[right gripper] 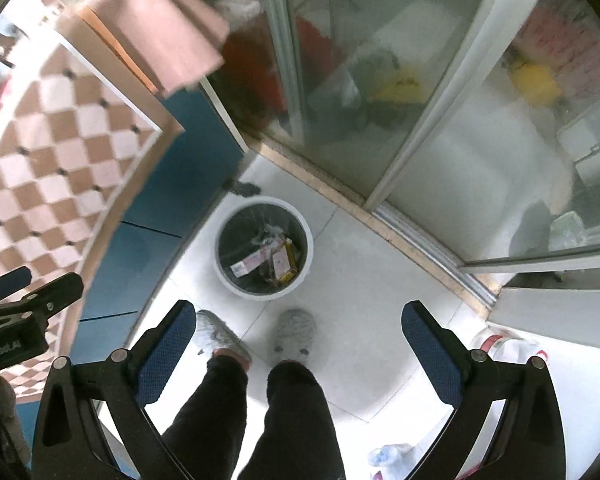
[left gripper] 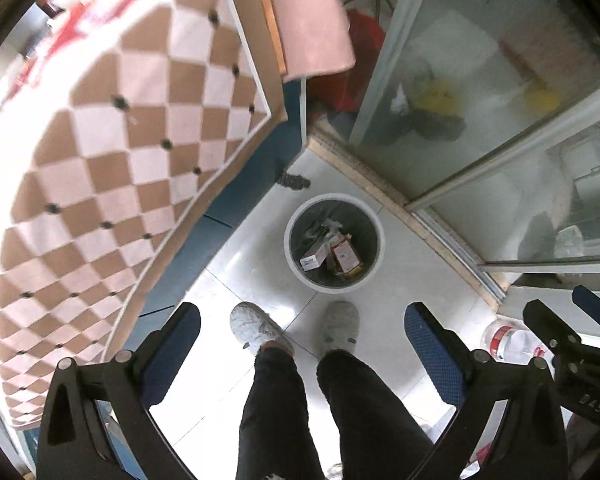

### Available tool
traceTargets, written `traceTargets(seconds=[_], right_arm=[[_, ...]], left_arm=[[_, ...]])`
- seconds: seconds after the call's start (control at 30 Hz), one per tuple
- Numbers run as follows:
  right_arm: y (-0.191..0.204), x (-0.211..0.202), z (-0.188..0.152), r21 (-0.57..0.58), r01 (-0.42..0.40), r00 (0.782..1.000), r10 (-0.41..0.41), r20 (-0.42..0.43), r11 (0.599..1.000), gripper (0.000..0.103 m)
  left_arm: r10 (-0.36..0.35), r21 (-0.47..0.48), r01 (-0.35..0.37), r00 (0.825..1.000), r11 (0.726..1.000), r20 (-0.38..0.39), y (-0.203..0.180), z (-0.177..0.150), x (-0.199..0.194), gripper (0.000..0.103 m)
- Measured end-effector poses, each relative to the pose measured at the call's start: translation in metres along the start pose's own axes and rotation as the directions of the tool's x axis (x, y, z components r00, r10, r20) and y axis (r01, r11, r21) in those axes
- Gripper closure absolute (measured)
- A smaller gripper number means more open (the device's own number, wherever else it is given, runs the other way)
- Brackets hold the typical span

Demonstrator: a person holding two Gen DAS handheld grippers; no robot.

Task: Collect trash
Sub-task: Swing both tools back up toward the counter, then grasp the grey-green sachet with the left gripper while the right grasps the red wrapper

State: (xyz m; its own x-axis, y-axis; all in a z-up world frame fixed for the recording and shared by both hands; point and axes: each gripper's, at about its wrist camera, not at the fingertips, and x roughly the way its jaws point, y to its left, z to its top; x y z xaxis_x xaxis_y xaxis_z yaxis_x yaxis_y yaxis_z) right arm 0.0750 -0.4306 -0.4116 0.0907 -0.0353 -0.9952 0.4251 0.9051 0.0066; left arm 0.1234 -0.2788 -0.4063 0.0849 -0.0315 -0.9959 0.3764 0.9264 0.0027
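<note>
left claw [left gripper: 300, 344]: jaws wide, nothing held, aimed down at floor
right claw [right gripper: 296, 340]: also wide and bare
bottle [right gripper: 508, 346]: clear plastic with red label, on floor near right, probably still to collect
bin [right gripper: 263, 249]: white, lined, just beyond person's shoes; holds cartons and wrappers
progress: some trash already binned; checkered surface [left gripper: 112, 140] on left too blurred to judge

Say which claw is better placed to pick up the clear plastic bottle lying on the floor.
Right, probably. The plastic bottle lies just beyond the open right claw, beside its right finger; the open left claw would have to cross over it.
</note>
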Motion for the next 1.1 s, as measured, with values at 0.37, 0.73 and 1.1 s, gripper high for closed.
traceTargets(seconds=[0.37, 0.73, 1.1], right_arm=[[-0.005, -0.127, 0.002, -0.009, -0.034, 0.998, 0.034, 0.059, 0.999, 0.0], [0.069, -0.135, 0.075, -0.05, -0.275, 0.961, 0.276, 0.024, 0.96, 0.0], [0.36, -0.121, 0.186, -0.273, -0.405, 0.912, 0.405, -0.06, 0.873, 0.0]], left_arm=[[-0.007, -0.016, 0.008, 0.999, 1.0, 0.039, 0.003, -0.009, -0.088, 0.0], [0.089, -0.239, -0.034, 0.97, 0.97, 0.227, 0.121, 0.047, -0.156, 0.0], [0.284, -0.653, -0.146, 0.952, 0.743, 0.111, 0.435, 0.062, -0.144, 0.0]])
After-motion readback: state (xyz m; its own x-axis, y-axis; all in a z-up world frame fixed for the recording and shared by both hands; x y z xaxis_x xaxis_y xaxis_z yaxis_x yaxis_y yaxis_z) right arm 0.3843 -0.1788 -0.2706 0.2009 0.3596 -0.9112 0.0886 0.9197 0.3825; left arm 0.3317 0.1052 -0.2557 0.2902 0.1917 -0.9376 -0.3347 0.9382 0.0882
